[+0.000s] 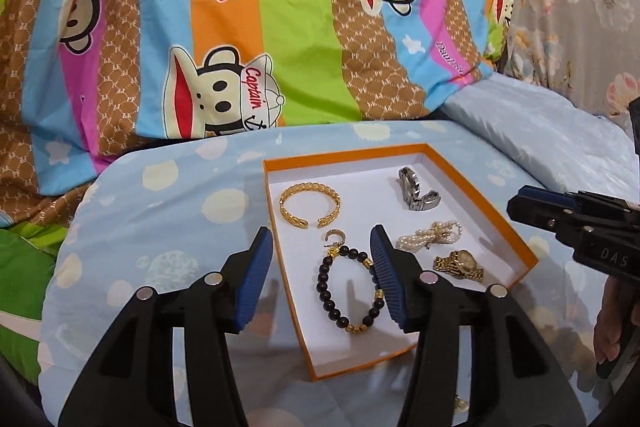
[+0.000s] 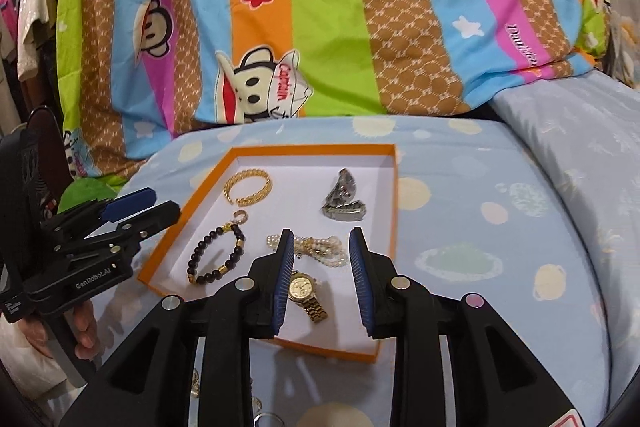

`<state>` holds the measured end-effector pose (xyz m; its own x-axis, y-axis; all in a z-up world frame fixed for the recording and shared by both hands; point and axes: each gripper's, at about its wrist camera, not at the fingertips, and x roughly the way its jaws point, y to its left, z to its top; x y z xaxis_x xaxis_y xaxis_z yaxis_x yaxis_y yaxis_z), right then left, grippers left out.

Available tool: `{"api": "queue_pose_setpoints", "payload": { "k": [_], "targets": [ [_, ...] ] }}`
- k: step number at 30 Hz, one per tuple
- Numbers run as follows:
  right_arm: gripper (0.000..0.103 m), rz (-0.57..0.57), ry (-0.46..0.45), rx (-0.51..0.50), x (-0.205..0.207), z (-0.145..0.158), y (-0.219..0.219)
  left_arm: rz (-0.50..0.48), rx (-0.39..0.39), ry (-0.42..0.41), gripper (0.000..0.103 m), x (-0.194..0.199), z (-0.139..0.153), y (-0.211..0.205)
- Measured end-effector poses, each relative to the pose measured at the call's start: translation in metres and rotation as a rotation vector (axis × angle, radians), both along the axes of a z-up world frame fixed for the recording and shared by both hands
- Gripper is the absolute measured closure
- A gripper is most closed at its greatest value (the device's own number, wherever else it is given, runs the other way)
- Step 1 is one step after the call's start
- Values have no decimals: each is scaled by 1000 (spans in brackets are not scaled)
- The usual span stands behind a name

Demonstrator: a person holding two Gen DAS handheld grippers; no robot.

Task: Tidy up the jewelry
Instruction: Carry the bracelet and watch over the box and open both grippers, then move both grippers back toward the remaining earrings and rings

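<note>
Box (image 1: 524, 259): matt orange card walls, smooth white paper floor. Bangle (image 1: 310, 205): glossy gold-coloured metal, braided texture. Beaded bracelet (image 1: 352, 291): dark, semi-gloss beads with gold spacers. Silver watch (image 1: 418, 189): polished metal. Gripper pads (image 1: 254, 287): ribbed blue, rubber-like. Bedding (image 1: 160, 235): printed matt cloth.

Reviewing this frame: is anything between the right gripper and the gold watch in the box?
Nothing visible. The open right gripper hangs over the gold watch, which lies uncovered in the orange box; the pearl strand lies just beyond it.
</note>
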<state>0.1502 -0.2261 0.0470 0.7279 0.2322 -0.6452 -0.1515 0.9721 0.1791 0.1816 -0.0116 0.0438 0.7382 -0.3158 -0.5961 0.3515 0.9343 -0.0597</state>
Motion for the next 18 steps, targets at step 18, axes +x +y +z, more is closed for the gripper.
{"api": "queue_pose_setpoints", "payload": {
  "k": [18],
  "targets": [
    [75,59,116,52,-91,-34,22,-24,-40,139,48,-82,-24,23]
  ]
}}
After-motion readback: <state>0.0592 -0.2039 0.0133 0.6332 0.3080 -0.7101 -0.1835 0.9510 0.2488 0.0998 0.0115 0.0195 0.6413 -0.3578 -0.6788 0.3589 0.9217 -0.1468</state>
